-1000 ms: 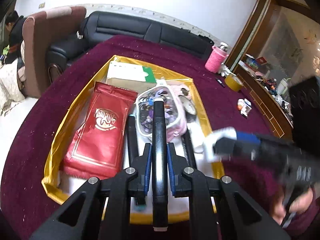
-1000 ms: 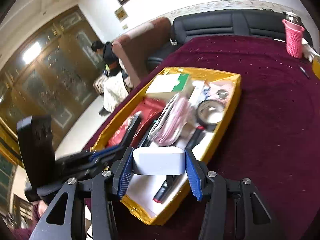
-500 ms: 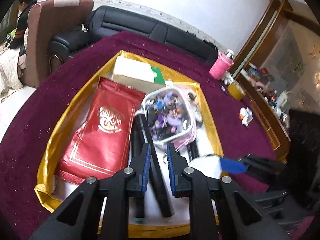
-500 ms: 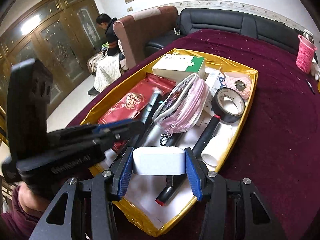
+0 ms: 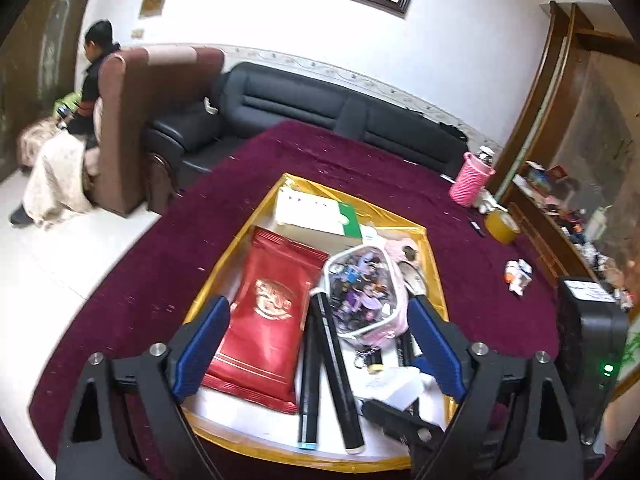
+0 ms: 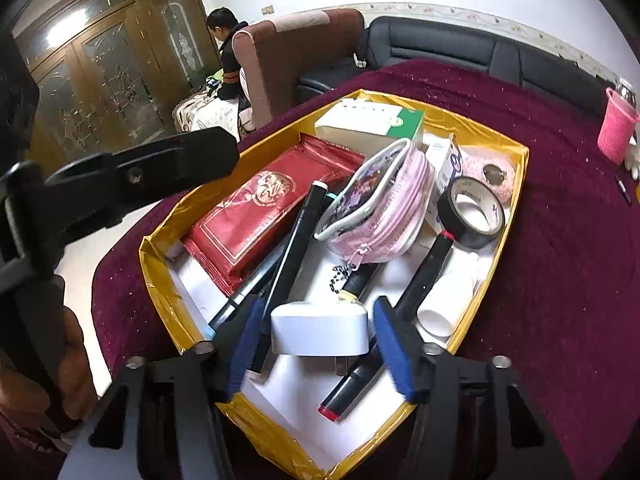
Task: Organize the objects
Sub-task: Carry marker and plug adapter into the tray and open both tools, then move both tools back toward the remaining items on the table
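Maroon velvet-look table cover (image 5: 360,160) spans whole surface, flecked with pale lint. Gold-walled tray (image 6: 516,184) sits directly on it, near front edge, packed with items. Far right: pink knitted bottle sleeve (image 5: 471,180) upright, clear bottle top poking out. Just beside it, yellow tape roll (image 5: 502,226) lying flat. Small black pen-like item (image 5: 477,227) between them. Small white-and-orange object (image 5: 518,276) nearer, well apart from tray.
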### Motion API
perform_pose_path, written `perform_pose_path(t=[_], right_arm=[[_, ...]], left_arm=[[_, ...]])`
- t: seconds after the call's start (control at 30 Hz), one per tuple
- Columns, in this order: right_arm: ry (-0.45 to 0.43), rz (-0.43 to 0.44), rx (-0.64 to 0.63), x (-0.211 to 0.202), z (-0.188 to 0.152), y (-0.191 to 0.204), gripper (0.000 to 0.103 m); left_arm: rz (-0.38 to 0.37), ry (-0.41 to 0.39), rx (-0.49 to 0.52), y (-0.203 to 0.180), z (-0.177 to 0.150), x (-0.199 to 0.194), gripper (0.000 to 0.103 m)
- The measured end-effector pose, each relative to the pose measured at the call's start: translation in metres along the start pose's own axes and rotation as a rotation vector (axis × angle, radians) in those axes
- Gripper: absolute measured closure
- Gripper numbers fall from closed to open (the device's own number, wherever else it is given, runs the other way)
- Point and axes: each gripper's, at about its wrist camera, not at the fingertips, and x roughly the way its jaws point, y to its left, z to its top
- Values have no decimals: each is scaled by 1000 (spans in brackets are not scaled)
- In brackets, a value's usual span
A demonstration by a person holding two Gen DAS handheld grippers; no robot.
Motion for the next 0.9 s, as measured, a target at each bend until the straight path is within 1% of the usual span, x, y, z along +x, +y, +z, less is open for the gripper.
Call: perform_pose_path(t=[0.03, 0.07, 0.17, 0.3, 0.5, 0.73, 0.9], right_arm=[[-10, 0, -6, -3, 0, 1, 23], [-22, -2, -12, -5, -1, 3, 21], [-41, -7, -34, -12, -1, 8, 18], [-54, -7, -40, -18, -2, 9, 15], [-81, 22, -2, -31, -4, 1, 15], [-116, 35, 29, -50, -12, -11, 12], [-143, 30, 73, -66, -19, -29, 11]], left_arm=[[14, -5, 6, 0, 1, -1, 12], [31, -10, 13, -1, 1, -2, 12], [76, -16, 26, -2, 1, -4, 12], [126, -21, 46, -4, 2, -7, 11], [199, -28, 94, -13, 1, -11, 11], [217, -27, 137, -30, 1, -16, 10], [218, -22, 178, -49, 0, -18, 10]])
